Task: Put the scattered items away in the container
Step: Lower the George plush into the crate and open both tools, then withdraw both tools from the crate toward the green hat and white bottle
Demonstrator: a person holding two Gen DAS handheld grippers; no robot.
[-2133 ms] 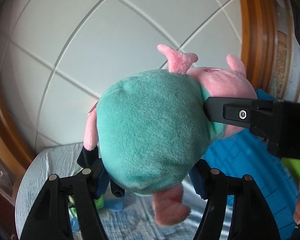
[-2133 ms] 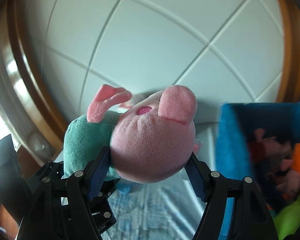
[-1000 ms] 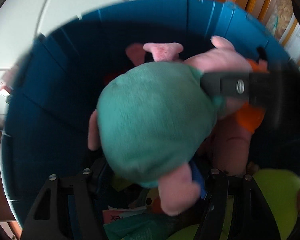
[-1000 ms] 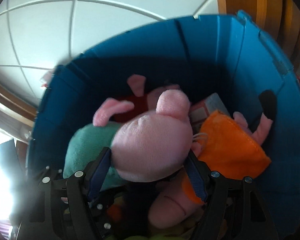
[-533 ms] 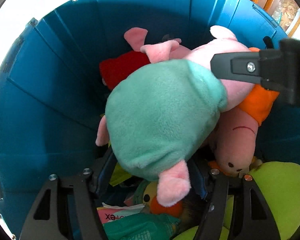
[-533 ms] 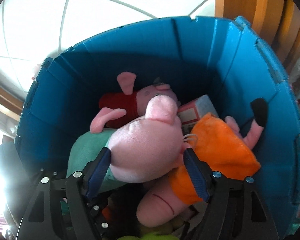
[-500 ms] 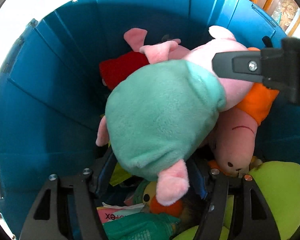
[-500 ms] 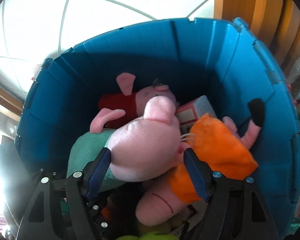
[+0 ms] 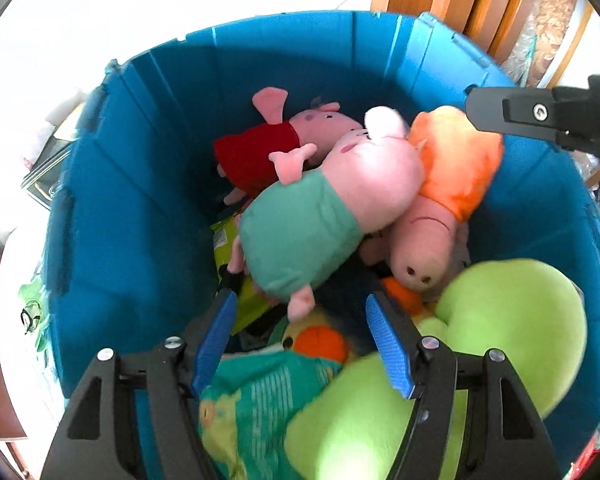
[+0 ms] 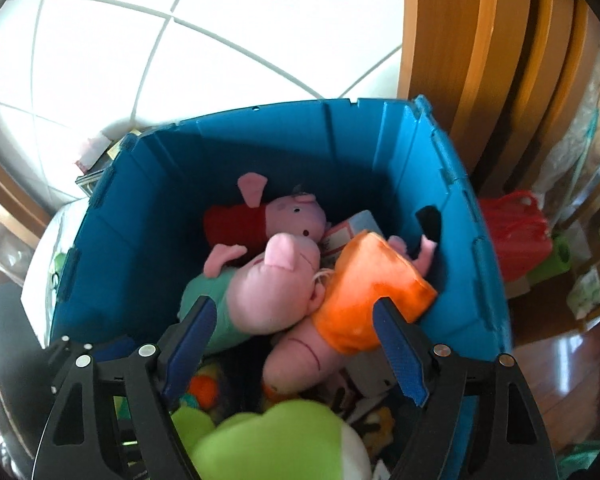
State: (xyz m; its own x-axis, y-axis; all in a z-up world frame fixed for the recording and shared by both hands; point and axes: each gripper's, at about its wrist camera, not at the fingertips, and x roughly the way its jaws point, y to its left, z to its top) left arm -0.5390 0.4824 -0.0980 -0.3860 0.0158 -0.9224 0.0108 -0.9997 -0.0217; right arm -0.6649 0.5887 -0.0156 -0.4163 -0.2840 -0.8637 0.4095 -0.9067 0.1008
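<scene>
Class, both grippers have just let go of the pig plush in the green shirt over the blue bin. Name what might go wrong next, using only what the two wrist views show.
1. The pink pig plush in the green shirt lies loosely atop the pig plush in the orange dress; it may roll or slide.
2. The open left gripper sits low in the blue plastic bin, so lifting out could snag the lime-green plush.

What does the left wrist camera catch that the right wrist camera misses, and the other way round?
Only the left wrist view shows the green printed packet nearest the camera and the green wrapper beside the teal-shirted pig.

Only the right wrist view shows the red bag outside the bin, the wooden floor and the boxed item behind the pigs.

Both show the blue bin, the teal-shirted pig, the red-dressed pig, the orange-dressed pig, the lime plush, and an open claw.
</scene>
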